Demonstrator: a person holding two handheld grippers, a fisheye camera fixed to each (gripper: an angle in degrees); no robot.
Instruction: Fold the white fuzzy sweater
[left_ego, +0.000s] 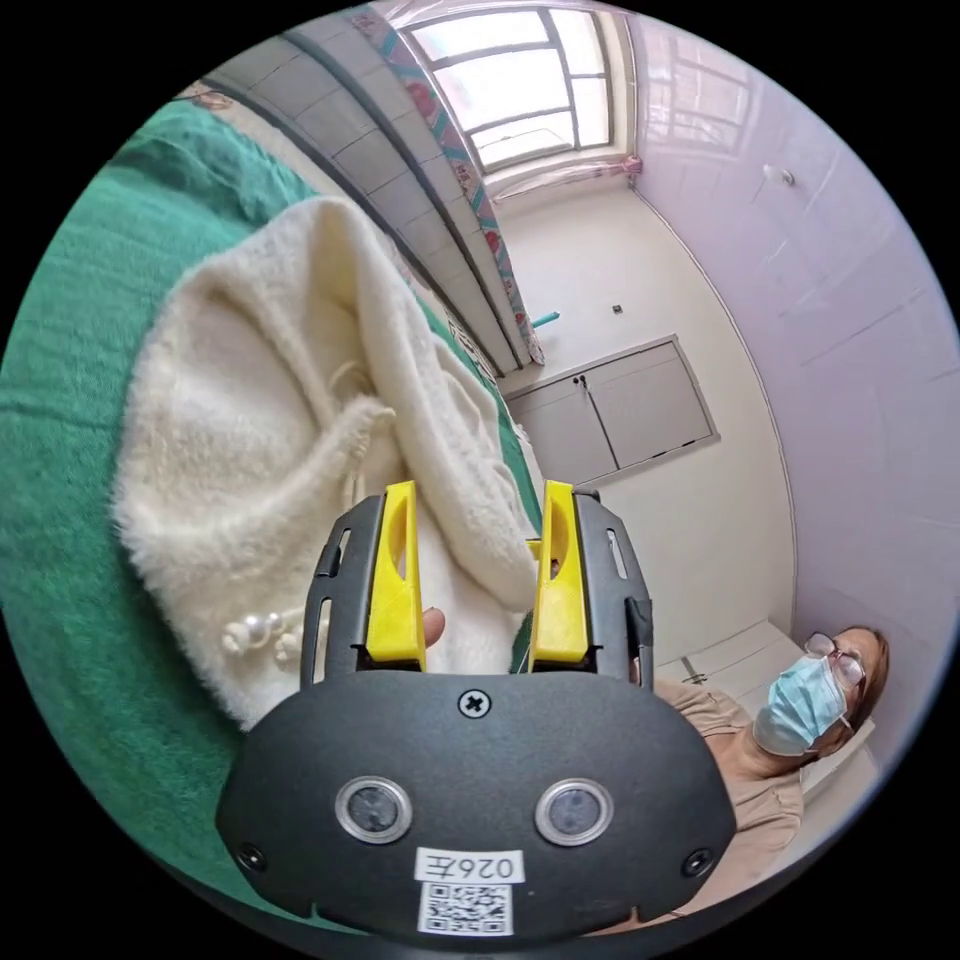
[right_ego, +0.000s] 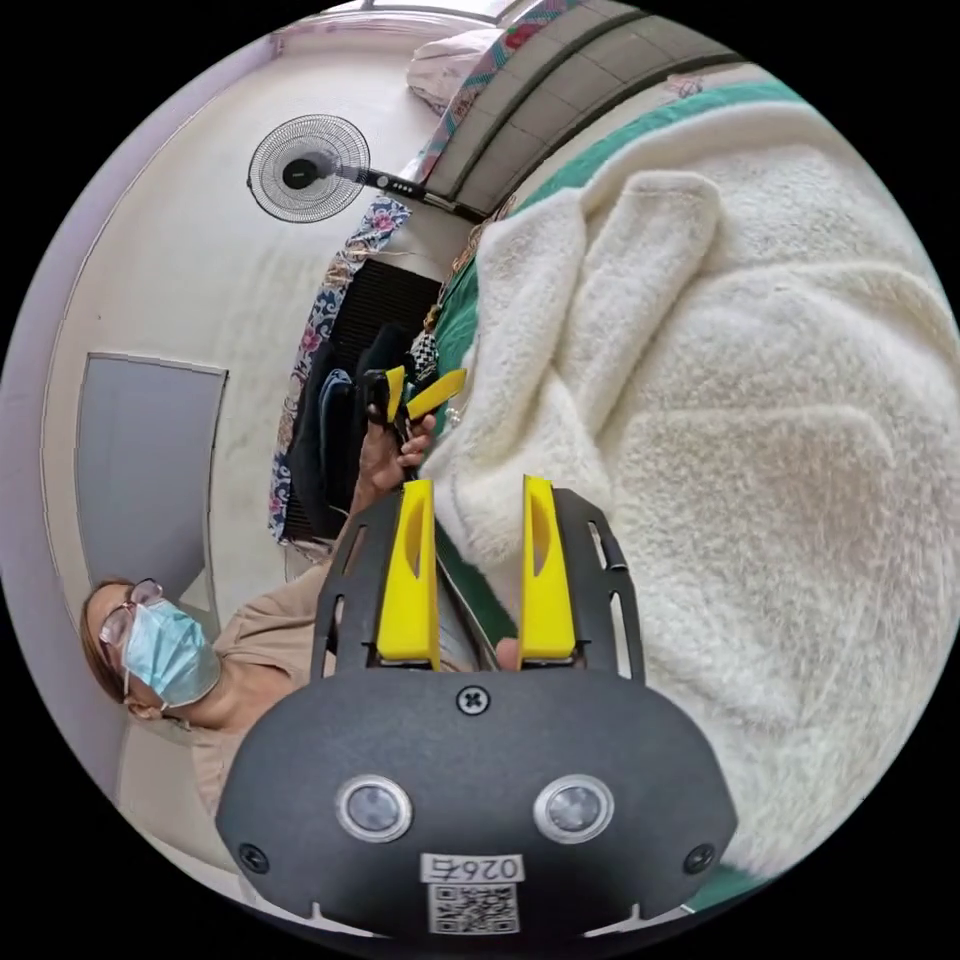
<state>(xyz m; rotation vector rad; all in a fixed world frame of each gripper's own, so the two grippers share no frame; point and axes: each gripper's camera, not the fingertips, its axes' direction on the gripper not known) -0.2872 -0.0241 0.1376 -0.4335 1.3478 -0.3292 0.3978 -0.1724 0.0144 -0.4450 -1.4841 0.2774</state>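
The white fuzzy sweater (left_ego: 290, 420) lies bunched on a green bed cover (left_ego: 70, 480), with pearl buttons (left_ego: 255, 632) at its near edge. My left gripper (left_ego: 478, 490) is open, and a fold of the sweater reaches between its yellow jaws without being pressed. In the right gripper view the sweater (right_ego: 740, 430) spreads over the right side in thick folds. My right gripper (right_ego: 478, 485) is open too, a sweater corner lying in the gap of its jaws. The left gripper (right_ego: 420, 390), held in a hand, stands open at the sweater's far edge.
A person in a face mask (left_ego: 800, 700) (right_ego: 165, 650) stands beside the bed. A window (left_ego: 520, 80) and grey cabinet doors (left_ego: 620, 410) lie beyond it. A wall fan (right_ego: 300, 170) and dark hanging clothes (right_ego: 340, 430) are behind the person.
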